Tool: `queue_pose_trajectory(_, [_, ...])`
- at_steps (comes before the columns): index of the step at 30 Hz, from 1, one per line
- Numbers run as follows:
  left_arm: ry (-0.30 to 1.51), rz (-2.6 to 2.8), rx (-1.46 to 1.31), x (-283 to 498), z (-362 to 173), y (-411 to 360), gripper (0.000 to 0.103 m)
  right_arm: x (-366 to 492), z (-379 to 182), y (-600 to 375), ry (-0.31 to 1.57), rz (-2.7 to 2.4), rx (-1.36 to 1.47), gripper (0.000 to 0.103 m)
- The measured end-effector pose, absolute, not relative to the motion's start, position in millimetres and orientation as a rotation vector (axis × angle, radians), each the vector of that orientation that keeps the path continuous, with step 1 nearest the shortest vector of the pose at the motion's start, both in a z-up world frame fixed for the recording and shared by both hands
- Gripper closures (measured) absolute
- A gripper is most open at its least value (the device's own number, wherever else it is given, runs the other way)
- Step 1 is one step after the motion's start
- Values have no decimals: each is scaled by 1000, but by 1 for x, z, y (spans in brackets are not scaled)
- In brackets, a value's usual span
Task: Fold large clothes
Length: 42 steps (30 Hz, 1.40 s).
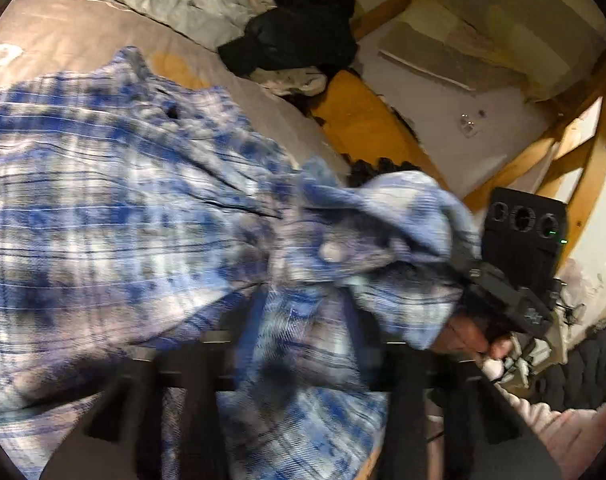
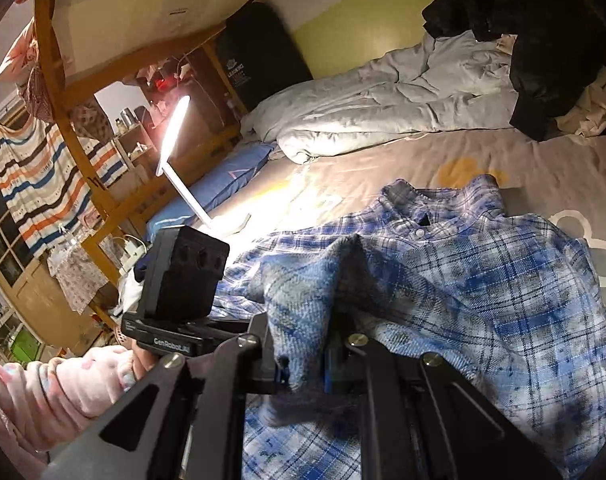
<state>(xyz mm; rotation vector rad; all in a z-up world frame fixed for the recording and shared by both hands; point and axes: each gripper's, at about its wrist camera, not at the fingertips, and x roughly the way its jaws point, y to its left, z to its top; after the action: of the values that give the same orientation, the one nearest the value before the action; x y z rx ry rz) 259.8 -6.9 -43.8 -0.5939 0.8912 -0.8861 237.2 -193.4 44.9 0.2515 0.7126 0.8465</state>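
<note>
The plaid shirt [image 2: 483, 272] lay across the bed [image 2: 543, 160], filling mid-frame, collar toward the top. Right gripper [image 2: 303, 364] was clamped on a raised fold of cloth. Left gripper [image 1: 299, 344] was buried in fabric; its grip couldn't be told. The shirt looked soft, light and floppy, so hems and seams seemed the best hold. Open sheet lay top right, and the lamp [image 2: 175, 136] crowded the left.

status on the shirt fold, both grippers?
Left gripper shut on plaid shirt. Right gripper shut on a raised fold of it. Shirt lies collar-up on the bed. Lit lamp stands beyond the shirt; black clothes piled at far side.
</note>
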Motion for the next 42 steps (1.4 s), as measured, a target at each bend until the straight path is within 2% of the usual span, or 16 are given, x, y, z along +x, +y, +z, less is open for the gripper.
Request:
queue_pose_trajectory(1, [883,-878,-588,257,-41,-5,100,237,44,-193,714,841,243,90])
queue_pose_trajectory(6, [802,-774,-529,253,-25,6,101,238,44,-192,710,778,204,82])
queue_pose_trajectory(7, [789,-736,-502,252,-21,8,101,238,43,-191,705,762,192,75])
queue_pose_trajectory(9, [751,-651,-426,251,-9,15,101,236,45,-193,675,691,168,30])
queue_pose_trajectory(11, [705,-558,-349,251,4,22,101,236,47,-199,646,620,166,12])
queue_pose_trajectory(14, [649,-433,-293,254,21,43,101,244,46,-209,652,525,171,7])
queue_pose_trajectory(22, [564,-4,-108,258,44,95,101,273,33,-243,720,258,204,6])
queue_pose_trajectory(29, [710,261,59,263,18,104,101,280,30,-266,725,176,229,6])
queue_pose_trajectory(37, [740,294,100,248,17,98,100,287,32,-274,728,118,189,6])
queue_pose_trajectory(38, [755,296,93,248,18,99,96,289,31,-276,730,112,186,6])
queue_pose_trajectory(40, [771,280,55,247,19,105,95,296,28,-277,760,139,172,12])
queue_pose_trajectory(41, [774,250,25,247,19,108,83,300,26,-276,786,169,158,17])
queue_pose_trajectory(42, [777,229,5,248,19,110,66,303,23,-274,810,194,140,26])
